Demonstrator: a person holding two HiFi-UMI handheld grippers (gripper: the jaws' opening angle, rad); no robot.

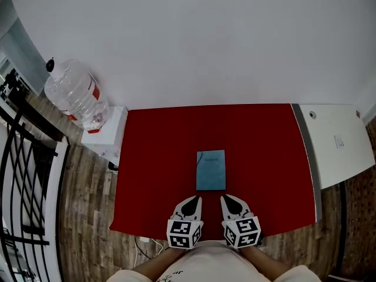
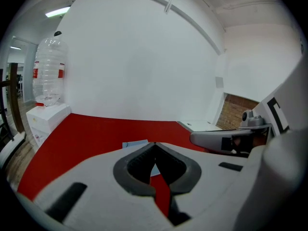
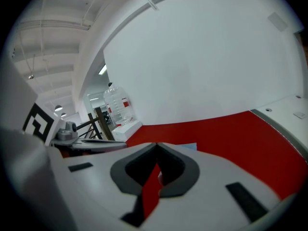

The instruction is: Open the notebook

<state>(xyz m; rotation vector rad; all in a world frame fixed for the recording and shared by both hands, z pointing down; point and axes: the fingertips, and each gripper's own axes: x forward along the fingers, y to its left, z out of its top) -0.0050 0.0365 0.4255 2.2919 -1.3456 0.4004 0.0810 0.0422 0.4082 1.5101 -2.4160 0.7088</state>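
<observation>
A red table cover (image 1: 258,157) meets a white wall (image 1: 205,40) at 12 o'clock, with a water bottle (image 1: 73,93) at 10 o'clock and wood flooring at 8. The head view alone shows the whole blue notebook (image 1: 211,170), closed and flat at centre, just at 12 o'clock of both grippers. Each gripper view shows only its corner. Left gripper (image 1: 191,203) and right gripper (image 1: 231,200) jaws are clenched tip to tip, grasping nothing.

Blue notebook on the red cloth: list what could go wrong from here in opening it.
The thin blue notebook lies closed and flat on the red cloth, so the cover edge may be missed and the cloth pinched instead. Nothing pins it, so a push from the left gripper or right gripper could slide it away. Both grippers are shut and likely need opening before any grasp.
</observation>
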